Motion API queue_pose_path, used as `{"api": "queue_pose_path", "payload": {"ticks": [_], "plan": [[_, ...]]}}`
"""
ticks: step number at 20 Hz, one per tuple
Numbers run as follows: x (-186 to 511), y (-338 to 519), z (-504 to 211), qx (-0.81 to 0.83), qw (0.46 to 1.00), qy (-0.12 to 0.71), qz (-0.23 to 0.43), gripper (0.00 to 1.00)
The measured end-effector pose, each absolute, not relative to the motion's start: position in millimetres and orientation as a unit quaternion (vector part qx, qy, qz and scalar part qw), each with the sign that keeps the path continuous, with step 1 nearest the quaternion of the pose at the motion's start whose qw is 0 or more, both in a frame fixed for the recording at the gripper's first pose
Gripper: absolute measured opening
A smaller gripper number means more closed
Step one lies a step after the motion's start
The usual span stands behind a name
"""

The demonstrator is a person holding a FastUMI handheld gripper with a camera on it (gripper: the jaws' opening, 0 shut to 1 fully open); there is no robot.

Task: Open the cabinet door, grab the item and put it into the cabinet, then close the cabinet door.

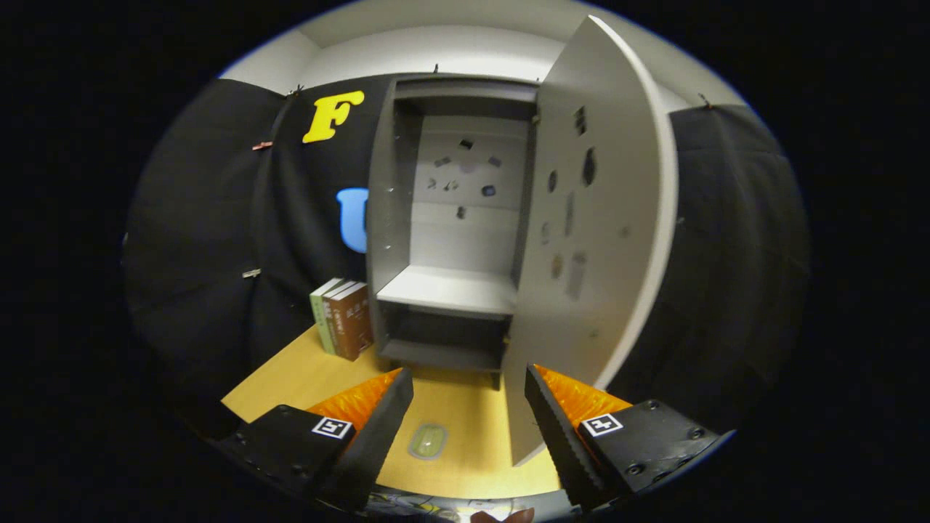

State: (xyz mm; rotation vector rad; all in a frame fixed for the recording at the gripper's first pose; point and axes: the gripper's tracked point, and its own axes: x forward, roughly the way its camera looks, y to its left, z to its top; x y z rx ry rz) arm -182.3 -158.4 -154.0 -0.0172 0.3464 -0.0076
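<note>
Gripper [468, 414]: spread, empty. Item [428, 441] between fingers on surface [290, 378]: small, flat, prob. light; pinch across edges. Cabinet door [596, 218] open.

- The cabinet door [596, 240] is swung wide open on the right, so the cabinet [450, 218] is reachable straight ahead of the gripper [468, 407], whose fingers are spread apart with nothing between them.
- Both the upper shelf [447, 290] and the low compartment under it look bare.
- The books [344, 318] stand just left of the cabinet, crowding that side.
- A small flat item [428, 441] lies on the table [290, 378] between the fingers.
</note>
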Motion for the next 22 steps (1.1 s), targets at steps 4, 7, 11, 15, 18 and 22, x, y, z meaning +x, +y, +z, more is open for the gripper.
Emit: {"api": "queue_pose_path", "payload": {"ticks": [4, 7, 11, 15, 18, 22], "plan": [[-148, -120, -217, 0.006, 0.975, 0.219, 0.024, 0.98], [-121, -101, -284, 0.028, 0.963, 0.267, 0.026, 0.99], [-96, -96, -368, 0.037, 0.944, 0.328, 0.018, 0.99], [-84, -109, -437, 0.032, 0.927, 0.374, -0.005, 0.99], [-79, -125, -484, 0.033, 0.913, 0.405, -0.031, 0.99], [-82, -130, -534, 0.045, 0.894, 0.442, -0.053, 0.81]]}}
